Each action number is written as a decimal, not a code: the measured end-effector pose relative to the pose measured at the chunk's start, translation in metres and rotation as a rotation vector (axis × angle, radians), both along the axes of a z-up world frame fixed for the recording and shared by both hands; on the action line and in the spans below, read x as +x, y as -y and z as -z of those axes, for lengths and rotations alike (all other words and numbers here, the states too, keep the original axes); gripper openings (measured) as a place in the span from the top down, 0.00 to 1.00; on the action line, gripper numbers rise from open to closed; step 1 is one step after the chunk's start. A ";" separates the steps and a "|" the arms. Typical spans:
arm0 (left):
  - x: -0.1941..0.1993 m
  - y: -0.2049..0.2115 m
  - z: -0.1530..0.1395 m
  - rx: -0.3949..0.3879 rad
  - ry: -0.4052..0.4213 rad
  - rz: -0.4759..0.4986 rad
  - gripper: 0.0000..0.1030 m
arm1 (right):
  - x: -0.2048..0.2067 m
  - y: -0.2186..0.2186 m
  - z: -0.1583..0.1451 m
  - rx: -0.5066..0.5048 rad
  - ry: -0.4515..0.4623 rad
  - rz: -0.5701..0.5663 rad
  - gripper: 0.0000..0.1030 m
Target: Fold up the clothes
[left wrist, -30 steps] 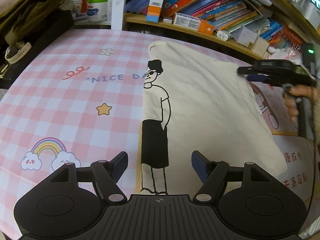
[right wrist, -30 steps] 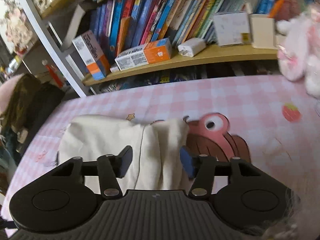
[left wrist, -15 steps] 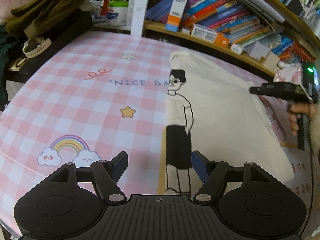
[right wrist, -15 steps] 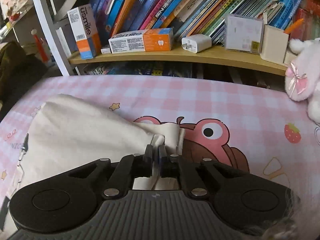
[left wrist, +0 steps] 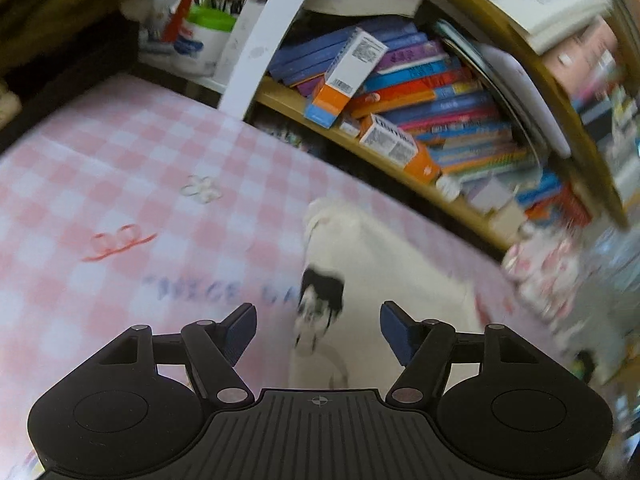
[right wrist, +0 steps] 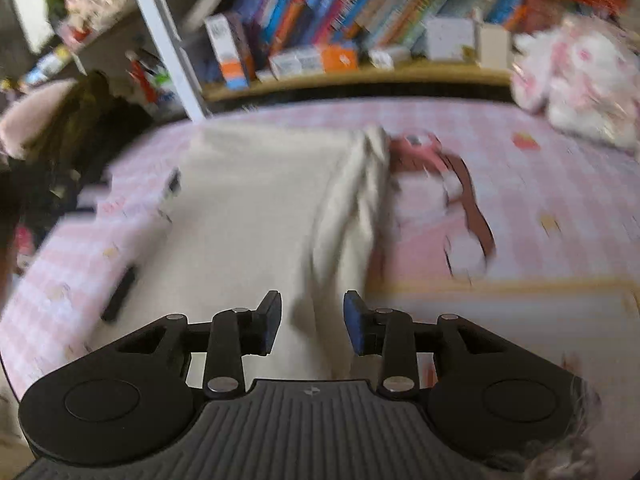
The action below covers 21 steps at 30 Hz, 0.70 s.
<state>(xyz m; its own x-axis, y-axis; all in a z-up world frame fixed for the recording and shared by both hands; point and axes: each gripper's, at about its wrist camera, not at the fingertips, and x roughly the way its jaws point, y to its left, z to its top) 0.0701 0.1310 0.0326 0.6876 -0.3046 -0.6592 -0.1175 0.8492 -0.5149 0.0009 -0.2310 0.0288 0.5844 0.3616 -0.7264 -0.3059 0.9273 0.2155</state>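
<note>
A cream T-shirt (left wrist: 384, 280) with a black cartoon figure print (left wrist: 320, 304) lies folded lengthwise on the pink checked tablecloth (left wrist: 120, 184). My left gripper (left wrist: 318, 334) is open and empty, above the print's head. In the right wrist view the shirt (right wrist: 248, 208) lies flat with a bunched fold (right wrist: 360, 200) along its right edge. My right gripper (right wrist: 312, 322) is open over that fold's near end, holding nothing. Both views are motion-blurred.
A wooden bookshelf (left wrist: 420, 92) packed with books and boxes runs along the table's far edge. A pen cup (left wrist: 200, 40) stands at the back left. A pink plush toy (right wrist: 576, 80) sits at the back right. Dark clothes (right wrist: 68, 128) are piled at the left.
My right gripper has opened and let go of the shirt's bunched edge, then pulled back. My left gripper has moved forward over the shirt toward the print's head, still open.
</note>
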 end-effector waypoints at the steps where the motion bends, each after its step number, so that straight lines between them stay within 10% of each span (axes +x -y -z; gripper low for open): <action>1: 0.015 -0.004 0.006 -0.032 -0.009 0.003 0.37 | -0.004 -0.002 0.004 -0.018 -0.021 0.027 0.69; 21: 0.140 -0.022 0.074 -0.445 -0.100 0.000 0.46 | -0.013 -0.015 0.024 -0.108 -0.137 0.206 0.73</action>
<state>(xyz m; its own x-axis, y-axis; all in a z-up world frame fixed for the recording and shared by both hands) 0.2101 0.1530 -0.0416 0.6270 -0.5733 -0.5274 -0.1856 0.5475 -0.8159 -0.0119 -0.2163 0.0046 0.5311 0.1613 -0.8318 -0.0835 0.9869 0.1381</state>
